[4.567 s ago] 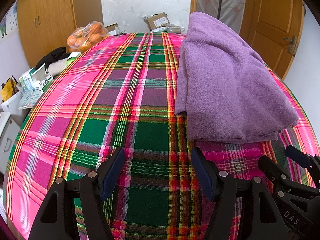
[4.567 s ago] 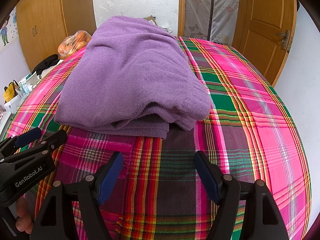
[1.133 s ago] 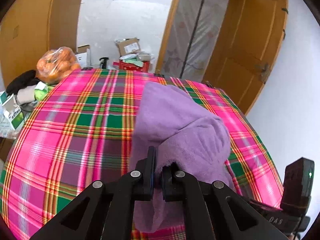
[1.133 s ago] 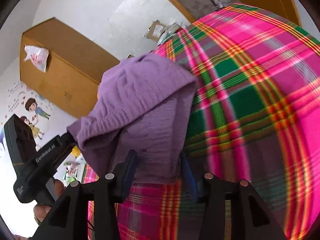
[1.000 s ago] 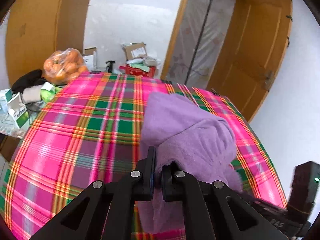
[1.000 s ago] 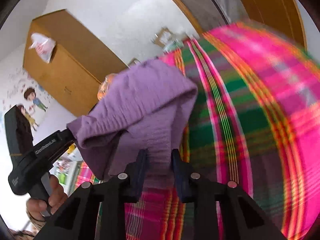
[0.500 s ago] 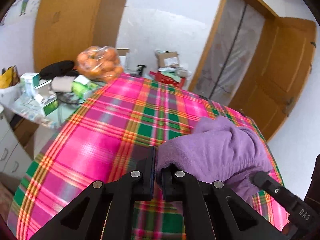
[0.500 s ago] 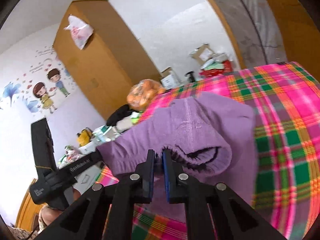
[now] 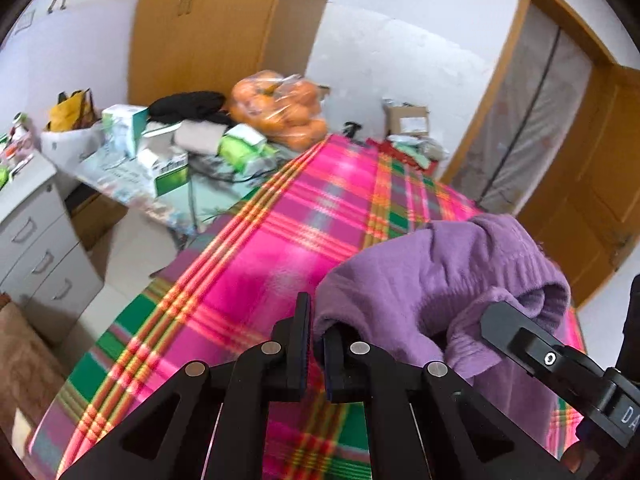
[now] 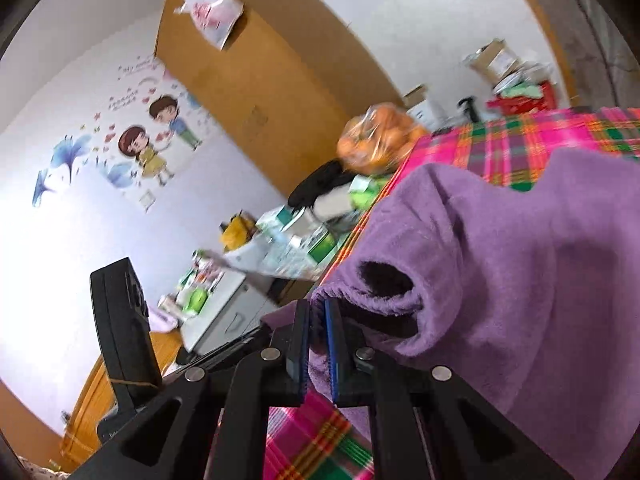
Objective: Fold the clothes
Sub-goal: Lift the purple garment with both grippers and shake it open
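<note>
both grippers are clenched on the purple garment (image 9: pixel 440 280): the left gripper (image 9: pixel 316 344) and the right gripper (image 10: pixel 318 340) each pinch an edge, holding it bunched above the plaid cloth (image 9: pixel 280 248).

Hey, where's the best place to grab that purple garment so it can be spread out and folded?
By its elastic hem edge, at two spaced points, coming from the near side. The purple garment hangs bunched, and both the left gripper and right gripper already pinch that rim, so pulling apart should flatten it.
</note>
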`<state>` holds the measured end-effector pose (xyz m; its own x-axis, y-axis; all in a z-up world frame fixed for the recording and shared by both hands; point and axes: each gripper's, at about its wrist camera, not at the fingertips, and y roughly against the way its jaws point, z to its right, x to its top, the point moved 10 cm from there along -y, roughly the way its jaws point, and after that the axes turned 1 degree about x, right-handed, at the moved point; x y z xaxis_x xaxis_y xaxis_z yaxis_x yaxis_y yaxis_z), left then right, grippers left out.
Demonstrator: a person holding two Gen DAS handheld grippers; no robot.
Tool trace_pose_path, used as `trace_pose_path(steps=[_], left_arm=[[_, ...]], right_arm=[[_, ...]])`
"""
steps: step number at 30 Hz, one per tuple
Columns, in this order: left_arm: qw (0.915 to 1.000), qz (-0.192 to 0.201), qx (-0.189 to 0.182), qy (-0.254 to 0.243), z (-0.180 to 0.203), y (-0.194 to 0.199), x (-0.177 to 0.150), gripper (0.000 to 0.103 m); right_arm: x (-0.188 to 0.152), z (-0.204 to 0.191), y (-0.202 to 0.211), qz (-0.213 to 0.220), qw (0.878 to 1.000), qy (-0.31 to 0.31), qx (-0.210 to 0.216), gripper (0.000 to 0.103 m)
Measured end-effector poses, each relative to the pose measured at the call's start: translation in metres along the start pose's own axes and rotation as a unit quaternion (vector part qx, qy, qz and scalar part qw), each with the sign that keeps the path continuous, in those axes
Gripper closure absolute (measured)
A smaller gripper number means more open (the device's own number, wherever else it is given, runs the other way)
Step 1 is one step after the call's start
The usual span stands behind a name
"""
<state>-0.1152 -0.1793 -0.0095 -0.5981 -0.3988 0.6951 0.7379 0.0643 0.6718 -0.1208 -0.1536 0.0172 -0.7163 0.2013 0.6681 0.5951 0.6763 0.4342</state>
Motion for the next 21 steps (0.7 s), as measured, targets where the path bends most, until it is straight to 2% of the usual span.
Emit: trace_pose_path(steps=[6, 11, 13, 17, 21], left_arm=[[0.9993, -0.029, 0.016, 0.016, -0.022, -0.011, -0.010, 0.098], [0.9980, -0.055, 0.016, 0.026, -0.031, -0.020, -0.021, 0.097], [0.9976, -0.062, 0.018, 0.025, -0.033, -0.021, -0.027, 0.097], [0.9968, -0.076, 0.004, 0.024, -0.033, -0.018, -0.034, 0.097], [0.9970, -0.072, -0.001, 0.028, -0.039, -0.004, -0.036, 0.095]], right_arm=[[-0.014, 0.006, -0.034, -0.049, 0.999, -0.016, -0.010, 0.093], [-0.022, 0.000, -0.030, -0.073, 0.997, -0.006, -0.009, 0.093], [-0.019, -0.007, -0.018, -0.066, 0.998, 0.005, -0.006, 0.092], [-0.003, -0.011, 0.027, -0.017, 1.000, 0.017, -0.003, 0.090], [0.006, 0.017, 0.068, 0.025, 0.999, -0.009, -0.042, 0.089]])
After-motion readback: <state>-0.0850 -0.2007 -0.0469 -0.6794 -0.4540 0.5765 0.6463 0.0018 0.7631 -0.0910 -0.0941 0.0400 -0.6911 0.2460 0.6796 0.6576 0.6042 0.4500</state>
